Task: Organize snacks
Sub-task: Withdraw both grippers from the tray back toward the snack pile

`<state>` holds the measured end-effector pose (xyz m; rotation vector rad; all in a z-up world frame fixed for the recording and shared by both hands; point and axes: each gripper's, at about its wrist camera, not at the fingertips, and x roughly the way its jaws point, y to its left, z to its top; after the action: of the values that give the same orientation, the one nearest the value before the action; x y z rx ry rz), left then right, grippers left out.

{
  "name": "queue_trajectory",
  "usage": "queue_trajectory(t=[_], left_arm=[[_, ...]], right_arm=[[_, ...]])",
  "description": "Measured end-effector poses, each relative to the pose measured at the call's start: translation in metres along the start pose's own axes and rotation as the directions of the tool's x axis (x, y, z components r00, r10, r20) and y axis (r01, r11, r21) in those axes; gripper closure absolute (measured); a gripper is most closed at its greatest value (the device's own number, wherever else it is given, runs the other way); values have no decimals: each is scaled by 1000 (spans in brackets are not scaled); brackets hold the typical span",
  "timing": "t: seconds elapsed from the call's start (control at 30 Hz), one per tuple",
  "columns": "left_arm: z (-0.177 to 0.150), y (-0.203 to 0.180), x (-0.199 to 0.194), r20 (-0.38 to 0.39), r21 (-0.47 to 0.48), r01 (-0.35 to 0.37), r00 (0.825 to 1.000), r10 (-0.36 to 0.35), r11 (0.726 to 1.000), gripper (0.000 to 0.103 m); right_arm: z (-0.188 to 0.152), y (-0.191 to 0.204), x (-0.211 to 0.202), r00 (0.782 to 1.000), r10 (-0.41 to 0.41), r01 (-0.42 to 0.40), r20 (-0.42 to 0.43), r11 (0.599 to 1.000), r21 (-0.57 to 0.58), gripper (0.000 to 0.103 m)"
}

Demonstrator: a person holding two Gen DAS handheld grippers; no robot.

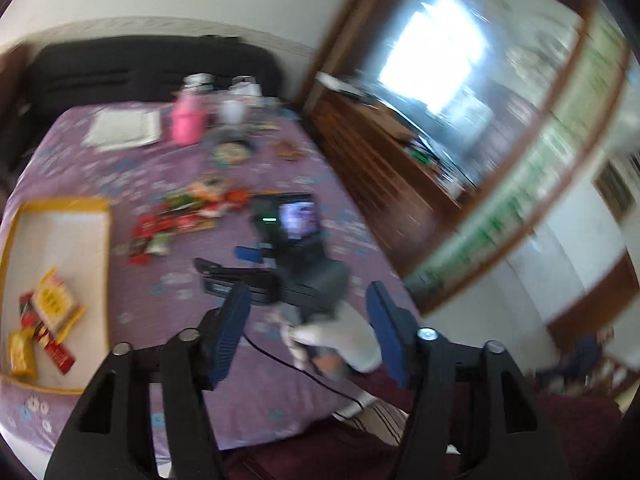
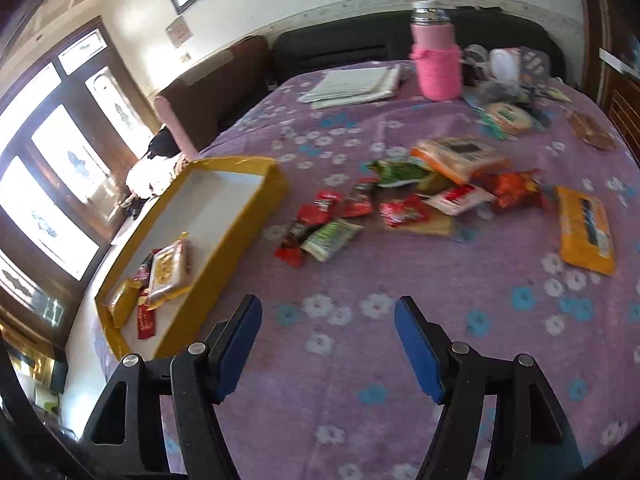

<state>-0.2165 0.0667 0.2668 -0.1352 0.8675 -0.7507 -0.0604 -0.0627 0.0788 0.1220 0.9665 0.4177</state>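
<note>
A yellow box (image 2: 248, 216) with a white inside lies on the purple flowered cloth at the left; several snack packets (image 2: 166, 268) lie in its near end. It also shows in the left wrist view (image 1: 105, 240), with its packets (image 1: 48, 308). A loose pile of snack packets (image 2: 400, 200) lies mid-table, seen too in the left wrist view (image 1: 180, 212). An orange packet (image 2: 586, 234) lies apart at the right. My right gripper (image 2: 328, 312) is open and empty, above bare cloth near the box. My left gripper (image 1: 308, 300) is open and empty; the other gripper's body (image 1: 288, 248) is ahead of it.
A pink-sleeved flask (image 2: 436, 56), papers (image 2: 352, 84) and small items (image 2: 508, 116) stand at the table's far side. A dark sofa (image 2: 360, 40) runs behind. A wooden cabinet (image 1: 380, 160) stands right of the table. A cable (image 1: 304, 372) trails over the near edge.
</note>
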Motion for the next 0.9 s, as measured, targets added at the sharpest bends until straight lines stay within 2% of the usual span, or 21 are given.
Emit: queue_trajectory(t=[0.1,0.2,0.3,0.37,0.47,0.53,0.57,0.63,0.67,0.73,0.8,0.83,0.9], left_arm=[[7,-49,-2,-46,102,71,997,-67,992,39],[11,-66,1,-75,118,114,992,-106,986,39],[18,-57,10,-103,41,112,989,-107,993,38],[21,-45,9,-69,1,76,995,-76,997,38],[22,-33,11,-65,12,87,994,-86,996,38],[19,-7,11,-7,-21,50,999,-51,999,36],[17,9,14,23,-45,38,999,-37,998,29],[11,51,25,55,-108,-60,996,66,992,29],[7,72,32,56,-138,-123,990,132,983,29],[-6,113,45,57,-209,-226,968,243,951,29],[-22,148,56,31,-283,-312,942,334,907,29],[-30,162,61,20,-307,-332,935,355,892,29],[-43,185,74,-9,-351,-344,931,364,871,29]], right_arm=[[-13,-47,-18,999,-47,46,7,995,89,32],[-24,-83,-30,996,-82,79,15,983,165,31],[-31,-107,-33,996,-86,82,7,971,223,31],[-32,-114,-33,997,-81,78,4,965,249,31],[-29,-112,-30,998,-66,63,6,970,237,31],[-25,-109,-26,998,-55,51,13,973,223,31],[-21,-109,-23,998,-54,48,19,974,220,31],[-14,-110,-14,999,-46,39,25,976,215,31],[-10,-110,-10,999,-39,31,30,976,214,31],[3,-107,3,999,-31,22,43,978,205,31],[18,-104,15,998,-14,3,57,982,191,31],[24,-102,19,998,-11,-1,64,982,191,31],[40,-97,29,998,11,-24,69,981,191,32]])
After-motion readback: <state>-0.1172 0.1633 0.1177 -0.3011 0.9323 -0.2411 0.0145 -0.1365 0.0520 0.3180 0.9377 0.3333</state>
